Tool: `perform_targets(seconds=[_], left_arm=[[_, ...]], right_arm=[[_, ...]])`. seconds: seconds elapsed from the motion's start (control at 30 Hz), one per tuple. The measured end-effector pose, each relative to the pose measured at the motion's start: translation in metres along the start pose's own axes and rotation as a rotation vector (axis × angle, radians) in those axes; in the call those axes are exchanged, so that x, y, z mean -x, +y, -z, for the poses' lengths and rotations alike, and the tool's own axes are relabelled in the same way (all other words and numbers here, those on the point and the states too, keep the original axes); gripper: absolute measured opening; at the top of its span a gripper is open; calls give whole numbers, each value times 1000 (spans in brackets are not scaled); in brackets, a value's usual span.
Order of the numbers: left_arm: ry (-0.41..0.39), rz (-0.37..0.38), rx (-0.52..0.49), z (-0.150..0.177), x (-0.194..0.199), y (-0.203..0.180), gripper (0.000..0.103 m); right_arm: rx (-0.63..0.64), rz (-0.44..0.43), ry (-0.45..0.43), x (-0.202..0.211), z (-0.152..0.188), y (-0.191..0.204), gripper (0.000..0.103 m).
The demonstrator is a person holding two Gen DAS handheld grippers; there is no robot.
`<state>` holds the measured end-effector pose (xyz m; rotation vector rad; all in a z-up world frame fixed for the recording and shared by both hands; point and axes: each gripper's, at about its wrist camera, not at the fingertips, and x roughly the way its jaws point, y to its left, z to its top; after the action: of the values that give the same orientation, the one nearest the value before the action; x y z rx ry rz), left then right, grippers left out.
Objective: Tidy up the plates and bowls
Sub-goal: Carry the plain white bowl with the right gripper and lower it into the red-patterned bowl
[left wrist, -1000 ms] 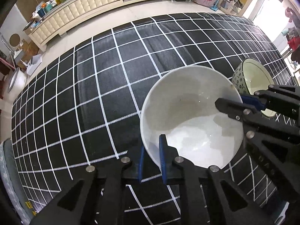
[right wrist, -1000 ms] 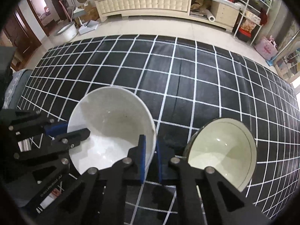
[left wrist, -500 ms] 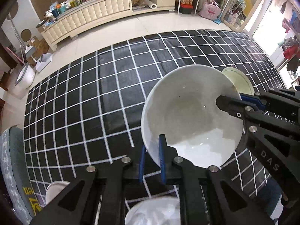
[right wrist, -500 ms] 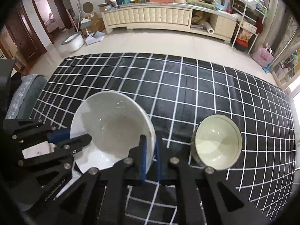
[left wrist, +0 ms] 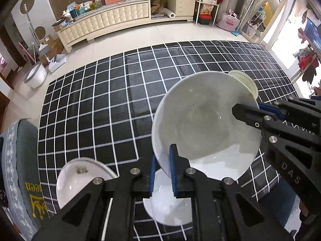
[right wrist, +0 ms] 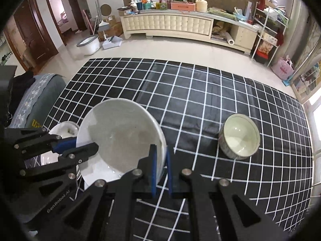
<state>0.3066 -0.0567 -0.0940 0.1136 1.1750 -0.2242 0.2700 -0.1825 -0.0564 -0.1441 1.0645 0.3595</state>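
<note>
white bowl [left wrist: 204,120] is hanging tilted over the checked cloth [left wrist: 112,100]; i'm clamping its rim with left gripper [left wrist: 162,172] and right gripper [right wrist: 160,168], probably clear of the plates [left wrist: 166,206] below

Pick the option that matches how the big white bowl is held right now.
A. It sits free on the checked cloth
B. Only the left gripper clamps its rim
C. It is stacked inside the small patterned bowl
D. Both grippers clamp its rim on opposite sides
D: the left gripper and right gripper each pinch the rim of the big white bowl, on opposite sides.
</note>
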Motion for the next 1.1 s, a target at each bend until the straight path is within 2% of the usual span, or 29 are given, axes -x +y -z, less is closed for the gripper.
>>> perform_targets(seconds=[0.6,0.83,1.1], left_arm=[[51,-4,52,81,-3,20,11],[85,-9,60,98,-19,19,11],[107,-5,64,103,-34,21,11]], right_arm=[[11,-36,77,-15,52,43,12],[-10,-43,125,-33,63,46,12],[-23,-49,163,-48,70,45,12]])
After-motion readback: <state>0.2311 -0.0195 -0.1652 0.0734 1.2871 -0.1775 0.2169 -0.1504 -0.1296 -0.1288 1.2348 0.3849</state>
